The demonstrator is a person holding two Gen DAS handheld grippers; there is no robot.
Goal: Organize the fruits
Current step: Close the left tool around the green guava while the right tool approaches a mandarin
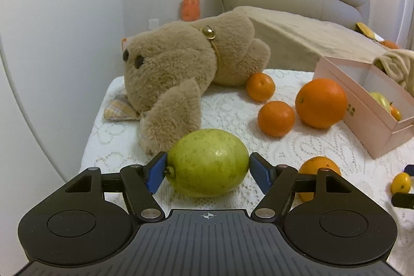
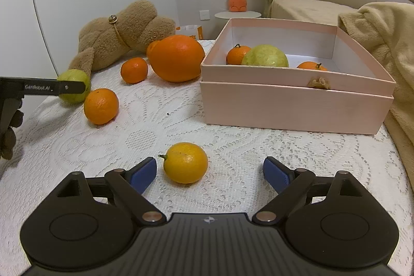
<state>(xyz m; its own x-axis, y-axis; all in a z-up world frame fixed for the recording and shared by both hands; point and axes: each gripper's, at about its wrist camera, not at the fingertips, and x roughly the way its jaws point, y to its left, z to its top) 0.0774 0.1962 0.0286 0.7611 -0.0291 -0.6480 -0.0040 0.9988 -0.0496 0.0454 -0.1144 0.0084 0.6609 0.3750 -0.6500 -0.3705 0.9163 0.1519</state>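
Fruit lies scattered across a bench covered with a white lace cloth (image 2: 233, 146). Left hand-held gripper (image 1: 207, 168): both blue pads touch the ends of a green guava (image 1: 207, 162), one on its stem end, the other on the opposite end; it is clamped on the fruit. The guava's underside meets the cloth or sits just above it; which cannot be told. In the right wrist view the same guava (image 2: 75, 76) lies at the bench's left edge, just beside a teddy bear's (image 2: 121, 38) paw.

Right hand-held gripper (image 2: 209, 172): fingers apart, holding nothing. A small yellow-orange citrus (image 2: 185, 162) rests on the cloth between them, nearer the left pad (image 2: 143, 173), touching neither.

A pink box (image 2: 297, 105) stands on the right of the bench, open at the top. Inside: a second green guava (image 2: 265, 56), a mandarin (image 2: 236, 53) touching it on the left, and another mandarin (image 2: 311, 65) to the right, partly hidden by the front wall.

Loose on the cloth left of the box: a large orange (image 2: 177, 57), a small mandarin (image 2: 134, 69) just beside it, and a medium orange (image 2: 101, 106) touching the gripped guava. A beige blanket (image 2: 383, 43) lies against the box's right side.
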